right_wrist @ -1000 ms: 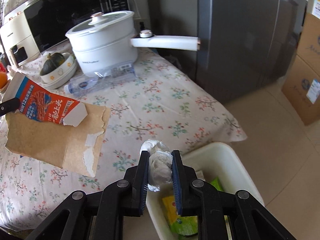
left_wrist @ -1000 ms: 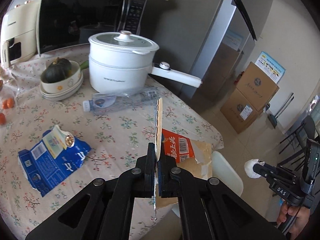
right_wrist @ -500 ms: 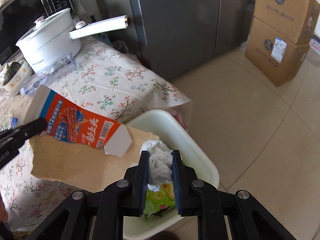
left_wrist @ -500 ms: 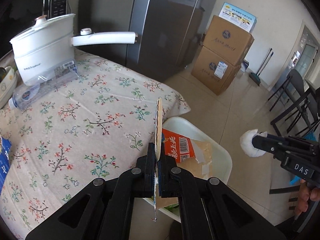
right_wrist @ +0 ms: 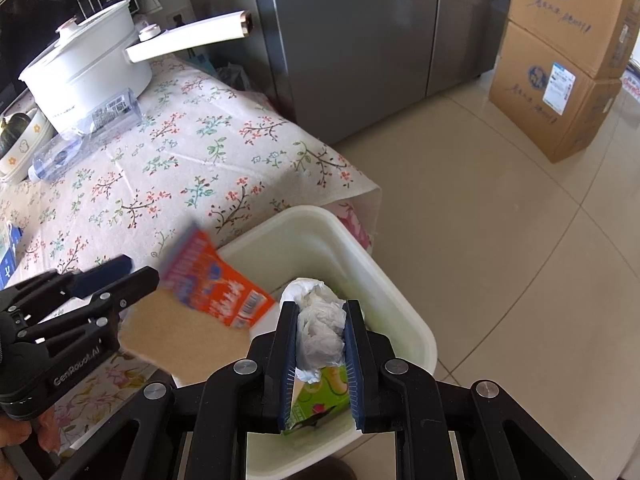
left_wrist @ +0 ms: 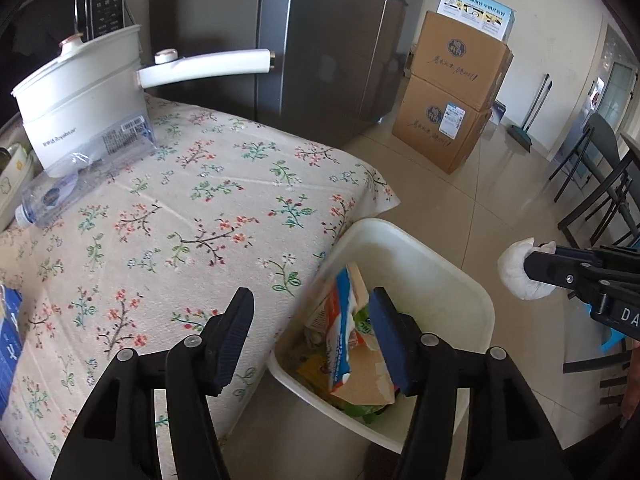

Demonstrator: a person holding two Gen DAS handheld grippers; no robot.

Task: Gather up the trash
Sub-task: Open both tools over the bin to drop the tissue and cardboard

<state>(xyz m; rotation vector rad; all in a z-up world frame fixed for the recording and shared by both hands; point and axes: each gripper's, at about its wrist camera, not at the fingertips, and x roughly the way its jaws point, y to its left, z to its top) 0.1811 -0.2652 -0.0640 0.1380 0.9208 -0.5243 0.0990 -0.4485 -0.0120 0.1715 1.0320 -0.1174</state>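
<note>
A white plastic bin [left_wrist: 440, 256] [right_wrist: 360, 256] stands on the floor against the table's corner, with green and yellow packaging in it. My left gripper [left_wrist: 308, 300] [right_wrist: 134, 271] hovers over the bin's near edge, its jaws opening. The torn orange-and-brown carton [left_wrist: 348, 344] [right_wrist: 216, 288] is loose between them, blurred, tipping into the bin. Above the bin, my right gripper [right_wrist: 320, 307] [left_wrist: 532, 268] is shut on a crumpled white tissue [right_wrist: 320, 320] [left_wrist: 516, 270].
On the floral tablecloth [left_wrist: 192, 216] lie a clear plastic bottle [left_wrist: 80, 168] and a blue packet [left_wrist: 8, 332] at the left edge, beside a white long-handled pot [left_wrist: 80, 92]. A grey fridge [left_wrist: 328, 40], stacked cardboard boxes [left_wrist: 452, 96] and dark chairs [left_wrist: 600, 176] surround the tiled floor.
Both grippers swung from over the table to over the bin. The left jaws opened and let go of the carton, which now drops towards the bin. The right still holds the tissue.
</note>
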